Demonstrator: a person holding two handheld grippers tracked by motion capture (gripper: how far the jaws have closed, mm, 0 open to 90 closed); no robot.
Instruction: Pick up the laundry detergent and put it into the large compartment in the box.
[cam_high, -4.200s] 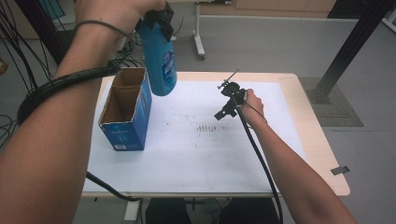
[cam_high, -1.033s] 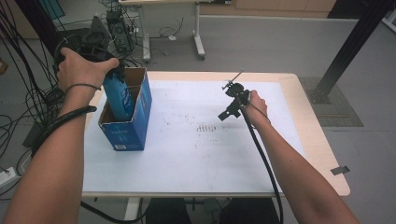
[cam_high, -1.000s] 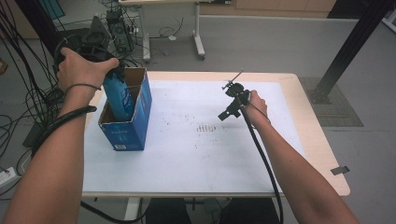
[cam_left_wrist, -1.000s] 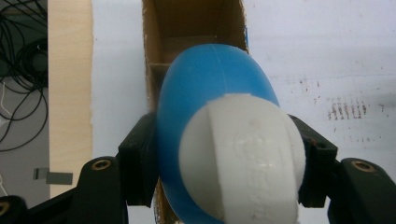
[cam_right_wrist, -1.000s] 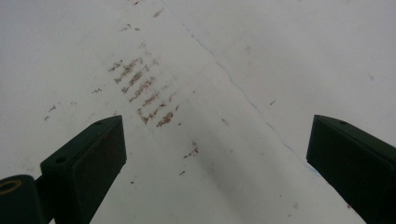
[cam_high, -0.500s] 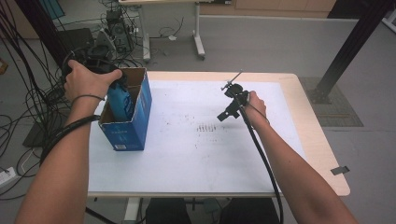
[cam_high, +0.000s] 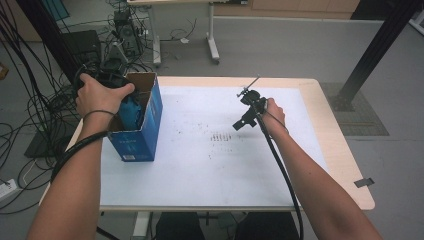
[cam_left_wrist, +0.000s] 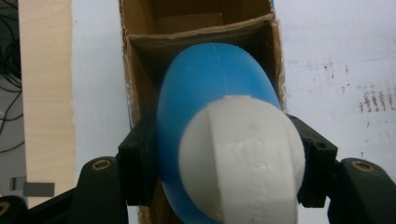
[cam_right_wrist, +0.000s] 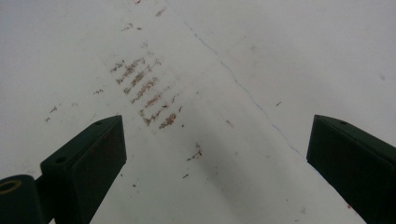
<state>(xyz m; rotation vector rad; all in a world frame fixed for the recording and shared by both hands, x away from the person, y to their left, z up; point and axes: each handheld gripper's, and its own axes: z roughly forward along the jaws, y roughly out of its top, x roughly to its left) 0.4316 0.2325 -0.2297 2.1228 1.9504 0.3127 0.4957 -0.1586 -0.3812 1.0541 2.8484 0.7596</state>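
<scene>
White table (cam_high: 210, 180), left tongs (cam_left_wrist: 219, 154) clamping blue bottle (cam_left_wrist: 210, 93), right tongs (cam_right_wrist: 215, 158) wide apart

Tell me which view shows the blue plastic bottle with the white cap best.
The left gripper view: the blue plastic bottle with the white cap sits large between the left gripper jaws, over the open cardboard box. The high view shows just a blue sliver behind the hand.
</scene>
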